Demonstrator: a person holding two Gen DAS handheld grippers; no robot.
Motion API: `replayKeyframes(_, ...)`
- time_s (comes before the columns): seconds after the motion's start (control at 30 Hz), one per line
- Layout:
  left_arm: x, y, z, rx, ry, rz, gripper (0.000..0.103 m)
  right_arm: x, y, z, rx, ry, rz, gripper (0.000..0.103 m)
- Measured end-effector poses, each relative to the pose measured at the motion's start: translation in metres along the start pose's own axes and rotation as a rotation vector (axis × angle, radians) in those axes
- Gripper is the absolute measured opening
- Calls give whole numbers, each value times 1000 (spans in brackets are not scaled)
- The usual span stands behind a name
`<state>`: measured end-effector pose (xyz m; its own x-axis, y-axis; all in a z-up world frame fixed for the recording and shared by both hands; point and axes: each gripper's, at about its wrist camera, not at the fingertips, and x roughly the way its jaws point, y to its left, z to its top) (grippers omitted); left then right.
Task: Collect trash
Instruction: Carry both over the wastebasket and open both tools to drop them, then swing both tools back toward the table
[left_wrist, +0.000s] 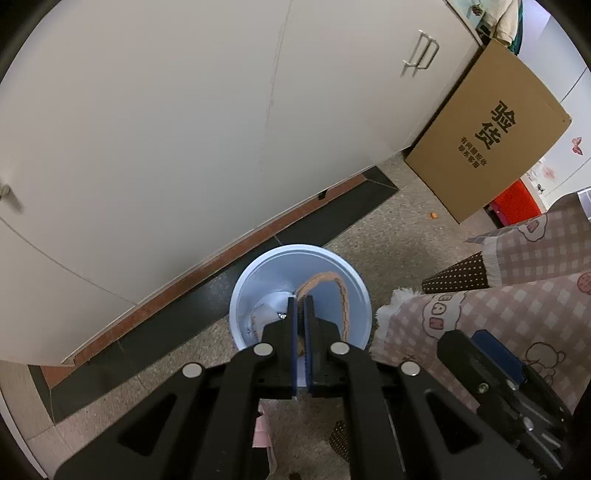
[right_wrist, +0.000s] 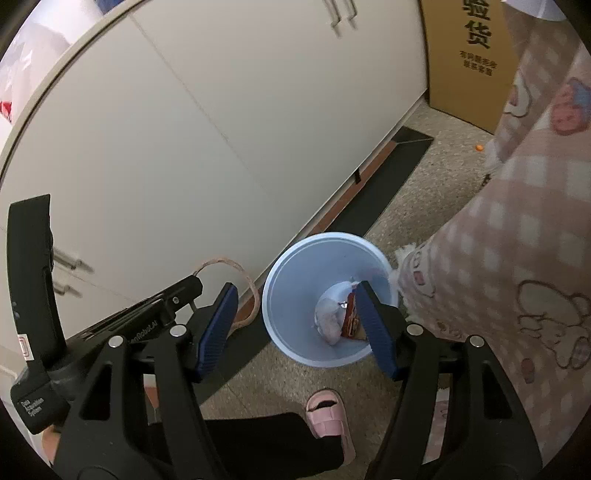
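While box perhaps reads 验货, left gripper pinches rope.

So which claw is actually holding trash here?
The left claw, shut on the brown rope loop above the blue bin; the right claw gapes open, empty.

Pale blue bin on a speckled beige floor, tan rope loop above it — cream cabinets behind. Tablecloth is pink-and-white check with cartoon bears. Brown cardboard box with black lettering — plus pink slippers.
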<state>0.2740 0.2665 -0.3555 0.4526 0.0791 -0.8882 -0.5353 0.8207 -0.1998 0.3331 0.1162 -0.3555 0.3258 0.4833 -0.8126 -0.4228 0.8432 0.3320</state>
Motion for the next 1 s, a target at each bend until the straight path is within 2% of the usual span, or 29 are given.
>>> replayKeyframes(0.33,-12,-25,17,45,-36,-10,4,-18,-24,7,93,-55,-3,68)
replayKeyframes(0.37,-14,-27,18,50,-38,-10,9,-19,-25,6,101,-57,-2,68)
replayKeyframes(0.4,-14,-28,19,52,-35,-10,32,-20,-26,6,108,-58,1,68)
replayKeyframes(0.47,-17,-29,19,54,-42,5,64,-22,-28,5,118,-59,6,68)
replayKeyframes(0.53,-21,-28,17,66,-65,15,64,-22,-26,4,120,-58,8,68)
replayKeyframes(0.6,-23,-26,16,74,-54,30,64,-24,-26,3,120,-55,12,68)
replayKeyframes(0.8,-44,-11,12,41,-67,42,64,-32,-11,1,102,-43,43,68)
replayKeyframes(0.93,-69,6,9,-12,-83,17,64,-42,13,-3,34,-52,45,68)
replayKeyframes(1.0,-88,16,7,-45,-116,16,64,-51,29,-3,-10,-73,39,68)
